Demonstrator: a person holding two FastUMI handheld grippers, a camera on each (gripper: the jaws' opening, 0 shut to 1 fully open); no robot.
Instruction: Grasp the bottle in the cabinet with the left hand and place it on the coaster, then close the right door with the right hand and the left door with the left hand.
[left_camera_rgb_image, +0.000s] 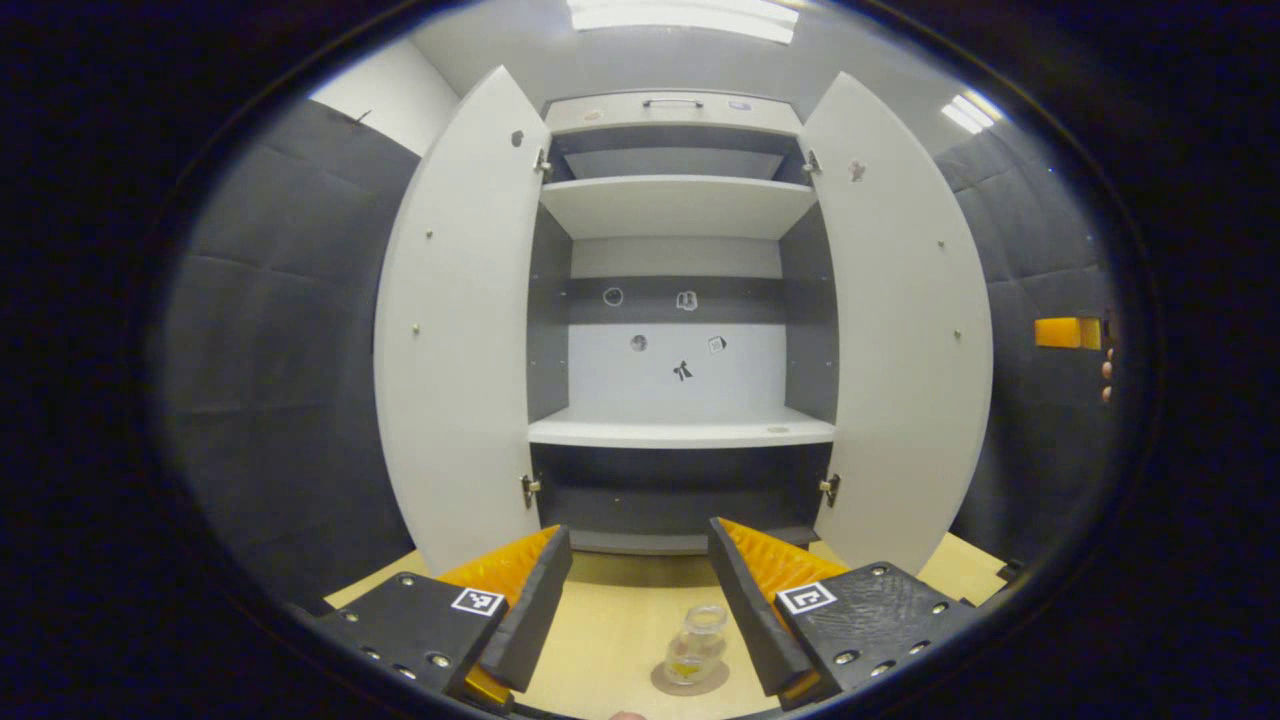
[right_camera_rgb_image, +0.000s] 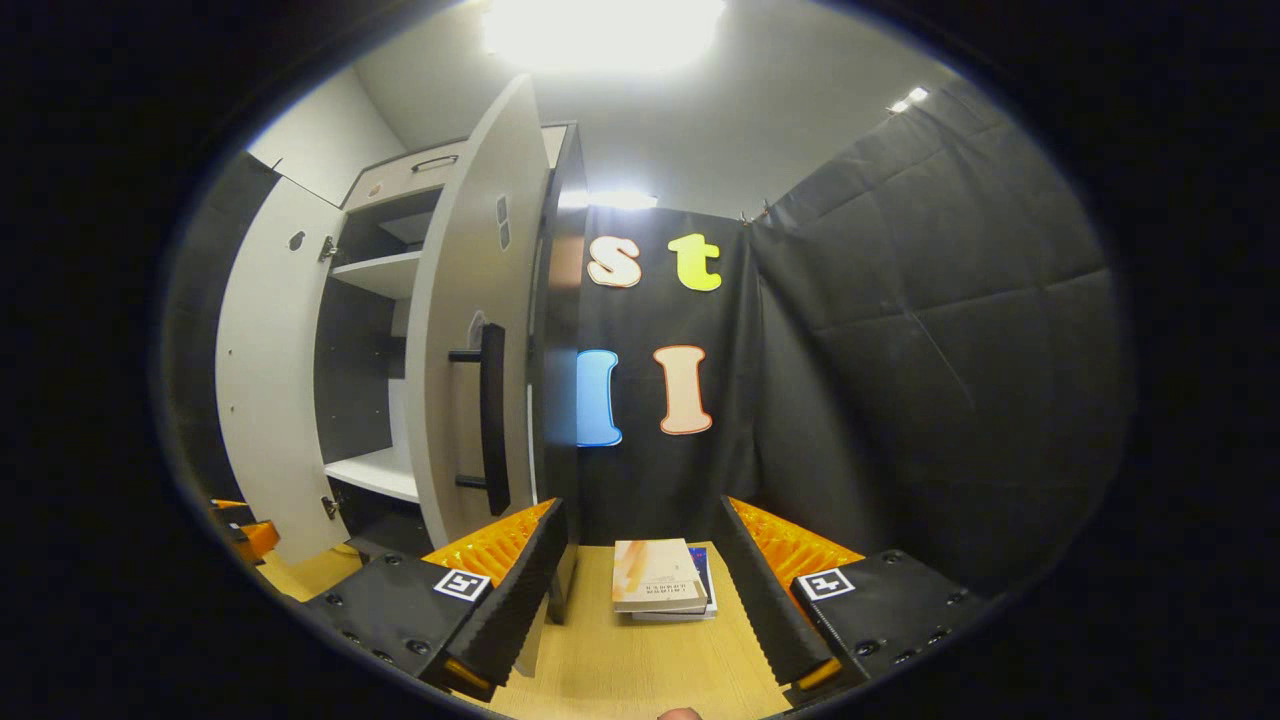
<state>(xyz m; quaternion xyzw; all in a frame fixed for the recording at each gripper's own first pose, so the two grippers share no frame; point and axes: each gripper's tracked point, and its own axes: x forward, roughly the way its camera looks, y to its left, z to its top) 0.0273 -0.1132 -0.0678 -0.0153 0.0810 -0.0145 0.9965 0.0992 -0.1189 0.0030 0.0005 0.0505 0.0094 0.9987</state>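
Small clear glass bottle (left_camera_rgb_image: 697, 643) upright on round brown coaster (left_camera_rgb_image: 690, 681), bottom centre, pale wooden tabletop (left_camera_rgb_image: 610, 630). White cabinet (left_camera_rgb_image: 680, 300) centre, both doors open. Left gripper (left_camera_rgb_image: 640, 590) jaws apart, empty; right gripper (right_camera_rgb_image: 640, 580) jaws apart, empty, 2 stacked books (right_camera_rgb_image: 660, 580) beyond.

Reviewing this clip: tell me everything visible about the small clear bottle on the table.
The small clear bottle looks like glass or clear plastic, squat, with a narrower neck and some yellowish content at its bottom. It stands upright on a round brownish coaster on the light wooden table, before the open cabinet, between the open left gripper fingers, which do not touch it.
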